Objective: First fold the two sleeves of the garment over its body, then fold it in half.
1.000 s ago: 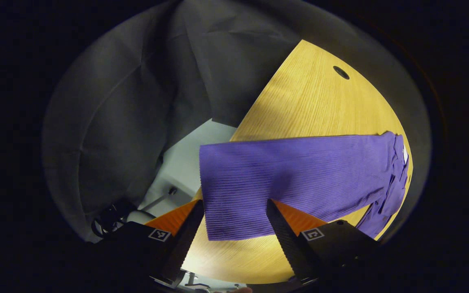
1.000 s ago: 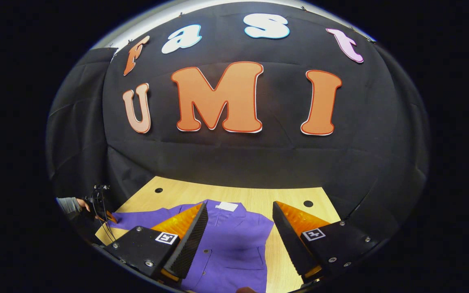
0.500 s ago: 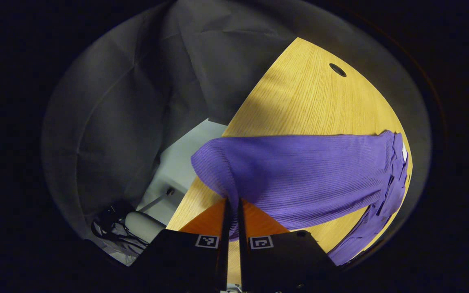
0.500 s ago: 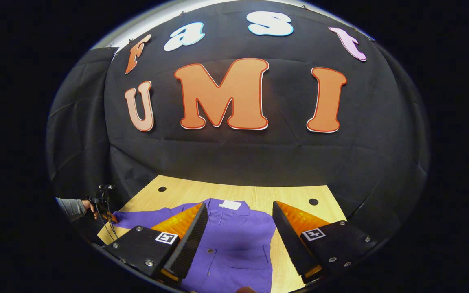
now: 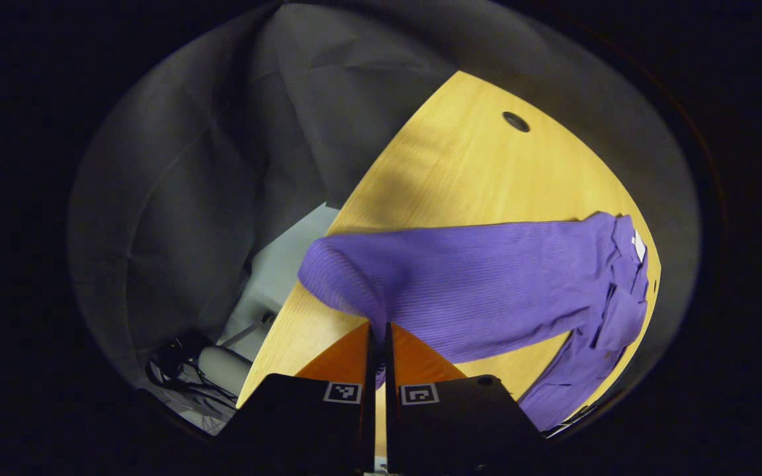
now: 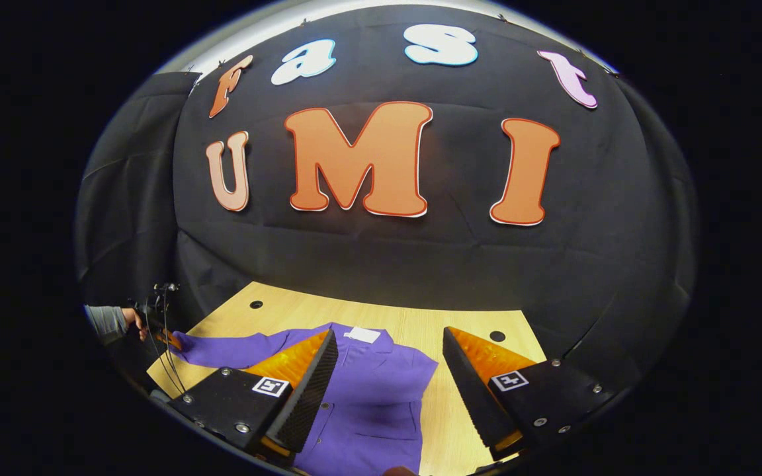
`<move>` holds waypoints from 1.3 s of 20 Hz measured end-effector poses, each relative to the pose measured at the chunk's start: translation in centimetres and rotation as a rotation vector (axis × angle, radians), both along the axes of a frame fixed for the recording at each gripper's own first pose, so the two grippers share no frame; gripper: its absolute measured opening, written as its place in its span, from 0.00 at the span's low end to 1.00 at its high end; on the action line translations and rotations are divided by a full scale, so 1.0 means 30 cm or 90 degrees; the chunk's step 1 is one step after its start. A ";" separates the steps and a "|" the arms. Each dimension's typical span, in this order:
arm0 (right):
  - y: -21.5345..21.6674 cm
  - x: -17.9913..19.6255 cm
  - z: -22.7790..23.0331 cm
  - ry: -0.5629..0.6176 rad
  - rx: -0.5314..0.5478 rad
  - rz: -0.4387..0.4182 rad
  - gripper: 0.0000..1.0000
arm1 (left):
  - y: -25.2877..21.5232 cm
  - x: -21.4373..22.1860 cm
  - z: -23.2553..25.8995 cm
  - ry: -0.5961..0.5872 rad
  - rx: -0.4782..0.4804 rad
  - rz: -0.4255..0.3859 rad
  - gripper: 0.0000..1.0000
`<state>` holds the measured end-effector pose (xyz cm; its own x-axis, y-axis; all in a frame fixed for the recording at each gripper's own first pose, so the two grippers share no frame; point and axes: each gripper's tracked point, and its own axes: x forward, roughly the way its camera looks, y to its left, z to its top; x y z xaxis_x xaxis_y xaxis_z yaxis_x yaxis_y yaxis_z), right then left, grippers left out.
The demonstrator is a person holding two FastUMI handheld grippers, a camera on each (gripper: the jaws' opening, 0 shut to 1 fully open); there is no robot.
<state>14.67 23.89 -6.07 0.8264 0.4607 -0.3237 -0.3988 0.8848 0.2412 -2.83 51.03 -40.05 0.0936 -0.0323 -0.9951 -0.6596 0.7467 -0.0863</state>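
Note:
A purple ribbed garment (image 6: 374, 390) lies on a wooden table (image 6: 467, 324), collar and white tag toward the back wall. In the left gripper view one long sleeve (image 5: 473, 277) stretches across the table toward the garment's body (image 5: 592, 350). My left gripper (image 5: 376, 330) is shut on the cuff end of that sleeve, which bunches and lifts off the table edge. In the right gripper view my right gripper (image 6: 387, 370) hovers open above the garment's body, nothing between its fingers. Far left there, the left gripper (image 6: 166, 337) holds the sleeve end, with a hand (image 6: 133, 317) behind it.
The table has round cable holes (image 5: 515, 121) (image 6: 497, 336) near its far edge. Black cloth walls (image 5: 222, 165) close in behind and beside the table. Below the table's left edge are a pale floor (image 5: 275, 277) and some dark cables and gear (image 5: 182, 363).
My left gripper went from open around the sleeve cuff to shut on it, then lifted and pulled the cuff, bunching it. The right gripper stayed open, drifting slightly over the body.

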 end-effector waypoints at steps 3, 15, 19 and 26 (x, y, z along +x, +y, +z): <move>-0.040 -0.003 -0.020 -0.001 0.002 0.000 0.95 | -0.075 0.092 0.107 -0.039 0.005 -0.035 0.07; -0.220 -0.022 -0.070 -0.001 0.056 -0.026 0.95 | -0.639 0.538 0.437 -0.172 -0.023 -0.252 0.07; -0.289 -0.041 -0.099 0.004 0.056 -0.041 0.95 | -0.822 0.636 0.489 -0.186 -0.029 -0.331 0.07; -0.401 -0.093 -0.174 0.029 0.078 -0.081 0.95 | -1.136 0.790 0.510 -0.197 -0.034 -0.466 0.07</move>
